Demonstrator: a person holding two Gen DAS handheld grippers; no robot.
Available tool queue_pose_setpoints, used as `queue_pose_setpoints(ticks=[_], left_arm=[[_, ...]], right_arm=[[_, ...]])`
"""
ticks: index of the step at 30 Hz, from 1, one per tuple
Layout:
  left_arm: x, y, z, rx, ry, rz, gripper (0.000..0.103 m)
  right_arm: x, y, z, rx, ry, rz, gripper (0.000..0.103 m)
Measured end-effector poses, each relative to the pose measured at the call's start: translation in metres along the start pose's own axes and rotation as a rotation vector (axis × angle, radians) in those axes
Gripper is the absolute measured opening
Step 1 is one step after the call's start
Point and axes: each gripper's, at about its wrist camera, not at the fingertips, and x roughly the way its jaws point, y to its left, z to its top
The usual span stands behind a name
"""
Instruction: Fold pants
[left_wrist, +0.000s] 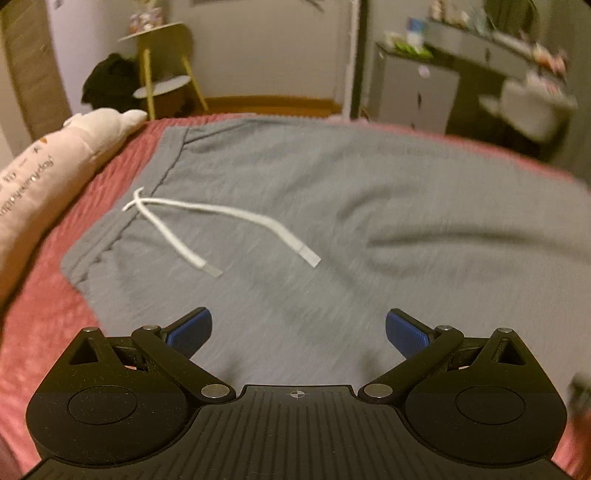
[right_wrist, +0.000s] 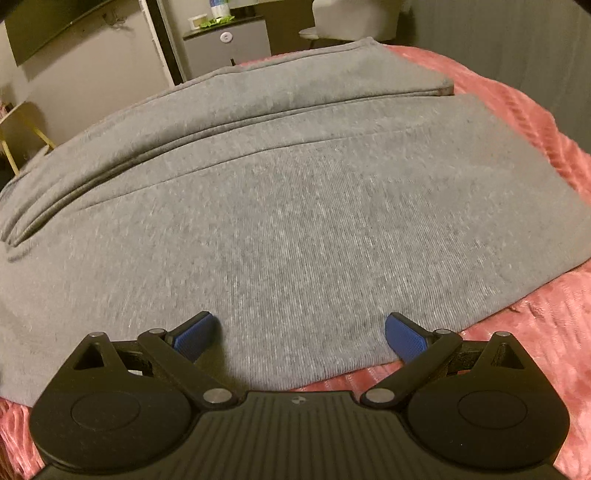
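Grey sweatpants (left_wrist: 332, 206) lie spread flat on a pink bedspread (left_wrist: 40, 325). Their waistband is at the left of the left wrist view, with a white drawstring (left_wrist: 207, 218) trailing over the cloth. My left gripper (left_wrist: 298, 332) hovers over the upper part of the pants, open, with nothing between its blue pads (left_wrist: 192, 332). In the right wrist view the two legs of the sweatpants (right_wrist: 295, 206) lie side by side, hems at the right. My right gripper (right_wrist: 300, 334) is open above the near edge of the near leg, holding nothing.
A cream pillow with lettering (left_wrist: 48, 173) lies along the bed's left side. Beyond the bed stand a yellow side table (left_wrist: 166, 70), a grey cabinet (left_wrist: 410, 88) and a cluttered desk (left_wrist: 509, 55). The pink bedspread (right_wrist: 535, 332) shows at the right of the pants.
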Motion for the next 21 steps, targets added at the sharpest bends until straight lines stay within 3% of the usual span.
queue_pose_setpoints(ticks=[3, 6, 9, 11, 14, 16, 19, 21], left_arm=[[0.017, -0.017, 0.020, -0.109, 0.016, -0.020, 0.103], [0.041, -0.019, 0.034, -0.242, 0.042, -0.049, 0.103], [0.064, -0.009, 0.037, -0.387, -0.007, 0.004, 0.103], [0.078, -0.002, 0.033, -0.416, -0.076, 0.061, 0.103], [0.096, 0.011, 0.018, -0.422, -0.183, 0.213, 0.103], [0.108, 0.024, 0.014, -0.460, -0.214, 0.260, 0.103], [0.113, 0.037, 0.011, -0.532, -0.292, 0.257, 0.103], [0.119, 0.036, 0.009, -0.515, -0.327, 0.264, 0.103]], right_arm=[[0.008, 0.001, 0.001, -0.015, 0.020, 0.000, 0.099], [0.010, 0.004, 0.022, -0.042, 0.103, 0.013, 0.099], [0.009, -0.006, 0.060, 0.049, 0.012, 0.101, 0.099], [0.020, -0.009, 0.101, 0.124, -0.029, 0.126, 0.097], [0.051, 0.001, 0.171, 0.183, -0.086, 0.120, 0.077], [0.076, 0.012, 0.216, 0.213, -0.120, 0.096, 0.059], [0.121, 0.023, 0.275, 0.288, -0.155, 0.069, 0.051], [0.151, 0.029, 0.306, 0.335, -0.157, 0.030, 0.052]])
